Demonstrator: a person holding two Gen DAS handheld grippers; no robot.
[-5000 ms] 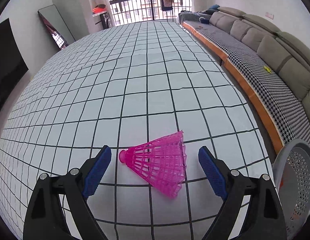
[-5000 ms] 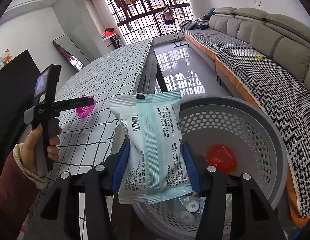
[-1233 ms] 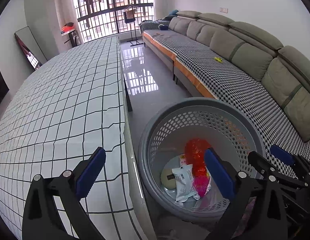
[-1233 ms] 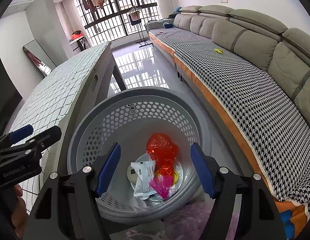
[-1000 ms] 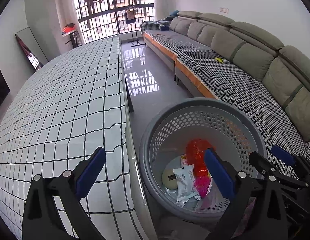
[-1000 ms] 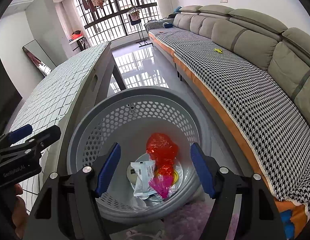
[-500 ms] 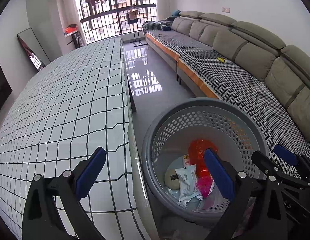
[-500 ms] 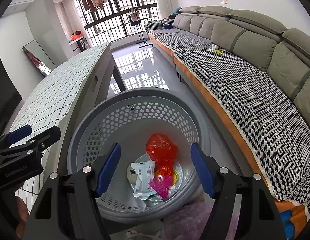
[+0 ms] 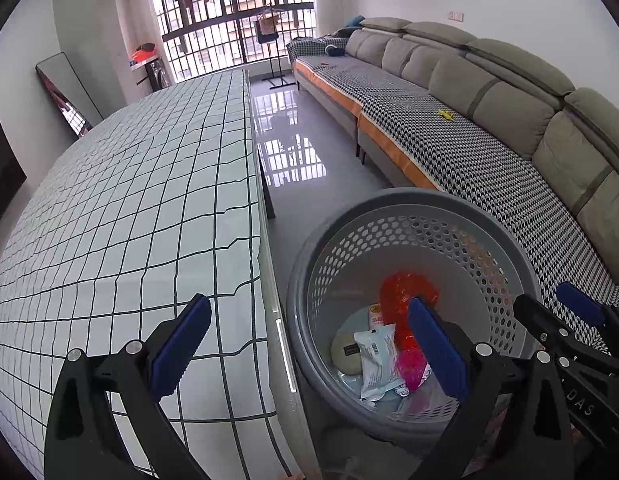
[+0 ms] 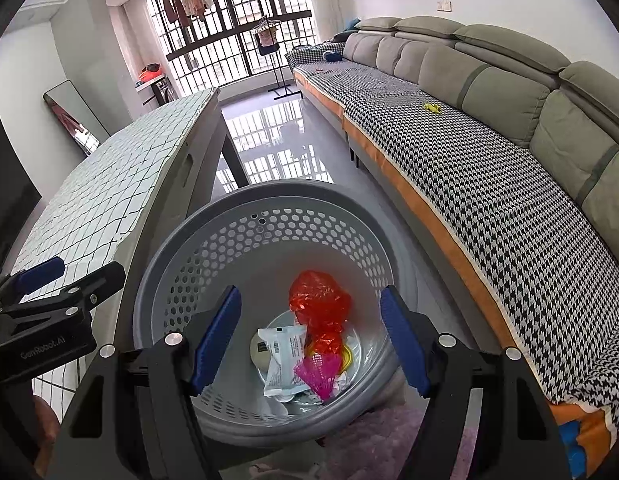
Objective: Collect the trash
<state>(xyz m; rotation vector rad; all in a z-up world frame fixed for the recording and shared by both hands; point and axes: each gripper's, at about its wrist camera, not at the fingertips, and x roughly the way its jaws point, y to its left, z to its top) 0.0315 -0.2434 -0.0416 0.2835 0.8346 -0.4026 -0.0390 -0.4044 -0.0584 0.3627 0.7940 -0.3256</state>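
A grey perforated basket stands on the floor beside the table; it also shows in the right wrist view. In it lie a white wrapper, a crumpled red bag, a pink shuttlecock and a round pale item. My left gripper is open and empty, straddling the table edge and the basket rim. My right gripper is open and empty above the basket.
The table with a checked cloth fills the left. A long grey sofa with a houndstooth cover runs along the right. Glossy floor lies between them. A mirror leans on the far wall.
Five seconds ago the left gripper stood around the pink shuttlecock on the table and the right held the white wrapper; both items now lie in the basket. Over the last second the left gripper drifted slightly left.
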